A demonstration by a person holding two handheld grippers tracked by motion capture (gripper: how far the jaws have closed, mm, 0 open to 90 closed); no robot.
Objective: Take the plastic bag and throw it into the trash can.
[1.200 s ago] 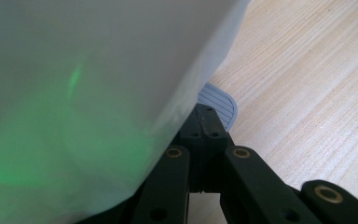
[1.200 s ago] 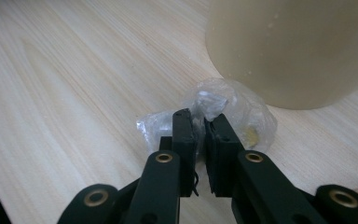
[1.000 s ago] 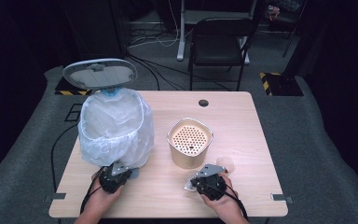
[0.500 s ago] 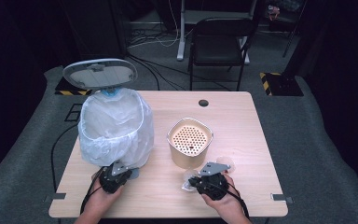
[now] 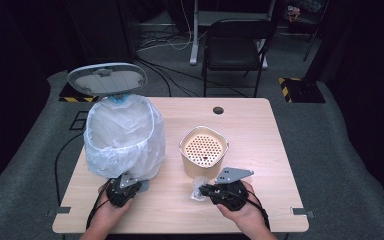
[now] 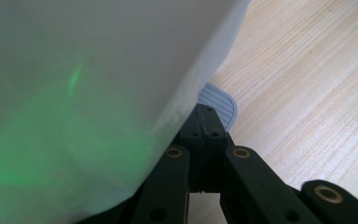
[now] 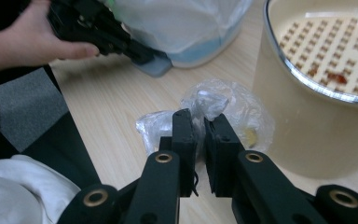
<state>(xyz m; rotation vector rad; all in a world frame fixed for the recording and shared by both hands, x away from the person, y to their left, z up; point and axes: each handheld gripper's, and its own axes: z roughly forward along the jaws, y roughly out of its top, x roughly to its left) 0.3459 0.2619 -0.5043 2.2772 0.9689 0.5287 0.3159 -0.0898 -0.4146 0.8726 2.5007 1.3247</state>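
A pedal bin lined with a white plastic bag (image 5: 122, 137) stands at the table's left, its grey lid (image 5: 107, 79) raised. My left gripper (image 5: 141, 185) is shut, and its tips (image 6: 208, 116) rest on the bin's ribbed grey pedal (image 6: 221, 99) under the bag (image 6: 84, 93). A beige pot (image 5: 195, 167) with a perforated insert stands mid-table. Just in front of it my right gripper (image 5: 203, 190) is shut on a crumpled clear plastic wad (image 7: 235, 109), held a little above the tabletop beside the pot's wall (image 7: 298, 135).
The wooden table (image 5: 260, 135) has bare room at the right and back, with a round cable hole (image 5: 218, 110) near its far edge. A black chair (image 5: 235, 45) stands behind the table. Grey carpet surrounds it.
My right gripper has lifted off the table with the clear plastic wad between its jaws. The left gripper, the bin and its raised lid stay as they were.
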